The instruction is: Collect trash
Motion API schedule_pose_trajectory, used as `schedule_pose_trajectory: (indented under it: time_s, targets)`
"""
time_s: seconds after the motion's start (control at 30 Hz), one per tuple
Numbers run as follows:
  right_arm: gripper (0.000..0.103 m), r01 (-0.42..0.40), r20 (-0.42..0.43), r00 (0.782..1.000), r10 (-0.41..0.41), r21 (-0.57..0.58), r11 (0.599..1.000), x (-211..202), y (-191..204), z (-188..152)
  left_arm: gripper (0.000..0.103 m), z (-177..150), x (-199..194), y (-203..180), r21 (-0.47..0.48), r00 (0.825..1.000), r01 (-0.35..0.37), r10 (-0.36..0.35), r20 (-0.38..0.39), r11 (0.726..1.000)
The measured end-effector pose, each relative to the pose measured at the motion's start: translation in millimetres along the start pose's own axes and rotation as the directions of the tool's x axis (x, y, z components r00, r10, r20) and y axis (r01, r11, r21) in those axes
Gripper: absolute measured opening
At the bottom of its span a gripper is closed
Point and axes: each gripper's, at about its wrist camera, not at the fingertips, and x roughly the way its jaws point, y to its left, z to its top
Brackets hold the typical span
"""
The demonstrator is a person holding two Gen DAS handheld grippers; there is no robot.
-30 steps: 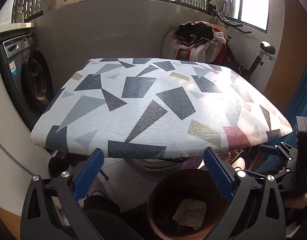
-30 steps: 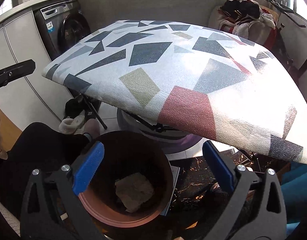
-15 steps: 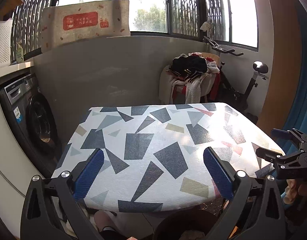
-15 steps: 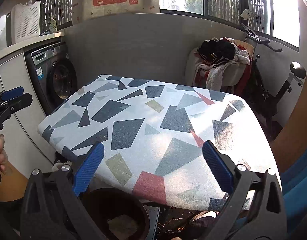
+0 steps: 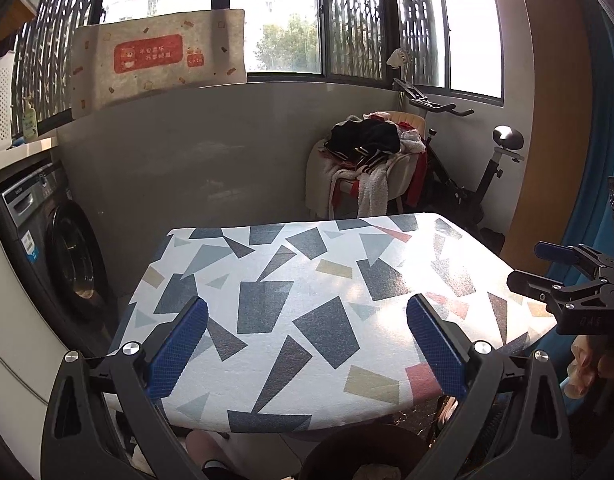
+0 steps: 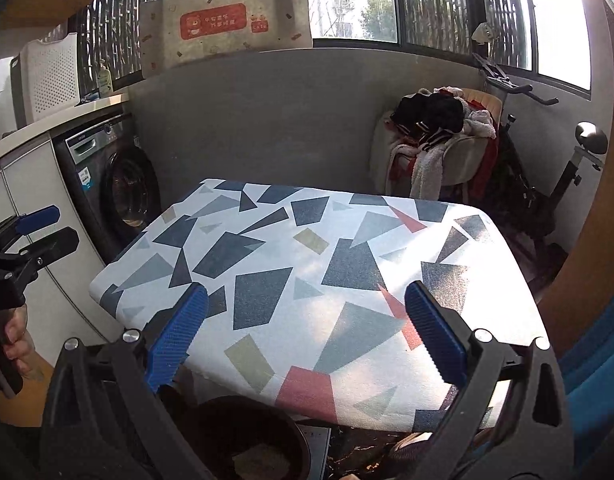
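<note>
The tabletop (image 5: 307, 312) has a white padded cover printed with scattered shapes in dark blue, grey, tan and red, with rounded corners and sunlight across its right side. Nothing lies on the cover. Below its near edge a brown bin (image 6: 227, 428) stands on the floor, holding what may be crumpled paper (image 6: 263, 462).

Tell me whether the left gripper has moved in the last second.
Yes. The left gripper has risen: the patterned table sits lower in its view, and the bin is nearly out.
</note>
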Motion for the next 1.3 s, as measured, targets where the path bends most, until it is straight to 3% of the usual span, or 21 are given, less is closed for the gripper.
schedule_pose_trajectory:
  time_s: [1.3]
  targets:
    - [0.097,0.006,-0.009,1.000,-0.006,-0.028,1.000,2,6,-1,0.097,-7,11,6,-0.009,0.999,-0.015,0.015,-0.033,1.000]
